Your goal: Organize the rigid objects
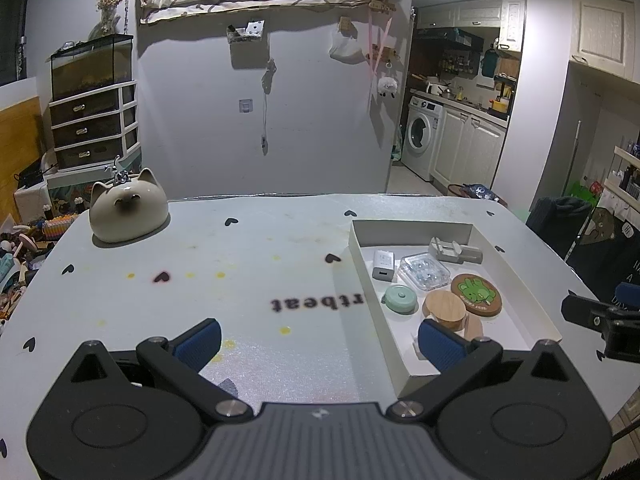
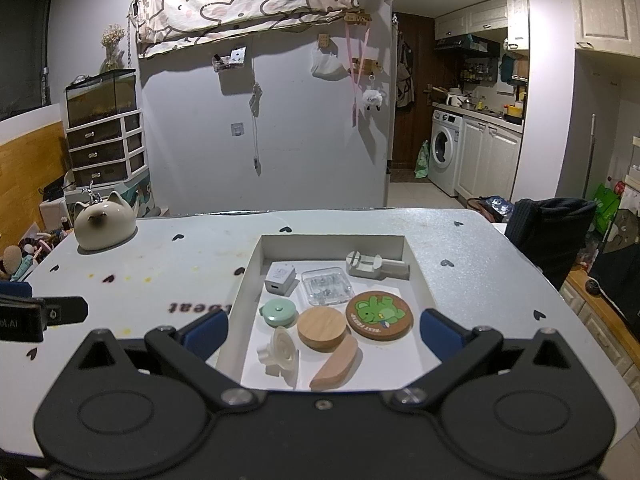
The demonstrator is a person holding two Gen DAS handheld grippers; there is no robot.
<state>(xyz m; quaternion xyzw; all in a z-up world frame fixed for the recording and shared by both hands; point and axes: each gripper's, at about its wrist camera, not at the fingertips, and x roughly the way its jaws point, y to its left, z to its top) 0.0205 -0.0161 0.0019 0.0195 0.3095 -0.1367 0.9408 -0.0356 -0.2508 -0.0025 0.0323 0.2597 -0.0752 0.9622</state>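
A shallow white tray (image 2: 416, 264) (image 1: 362, 264) lies on the table and holds several small objects: a white charger (image 2: 279, 278), a clear plastic case (image 2: 326, 291), a grey clamp-like piece (image 2: 370, 265), a mint round case (image 2: 278, 312), a round wooden lid (image 2: 322, 328), a frog coaster (image 2: 379, 316), a curved wooden piece (image 2: 336, 362) and a cream plastic part (image 2: 280, 350). My right gripper (image 2: 324, 334) is open and empty, over the tray's near end. My left gripper (image 1: 320, 340) is open and empty, over the bare table left of the tray.
A cream cat-shaped ceramic pot (image 1: 128, 212) stands at the table's far left corner. The table (image 1: 240, 264) is white with black hearts and yellow stains. A drawer unit with a glass tank (image 1: 92, 120) stands beyond on the left. A dark chair (image 2: 552, 232) is at the right edge.
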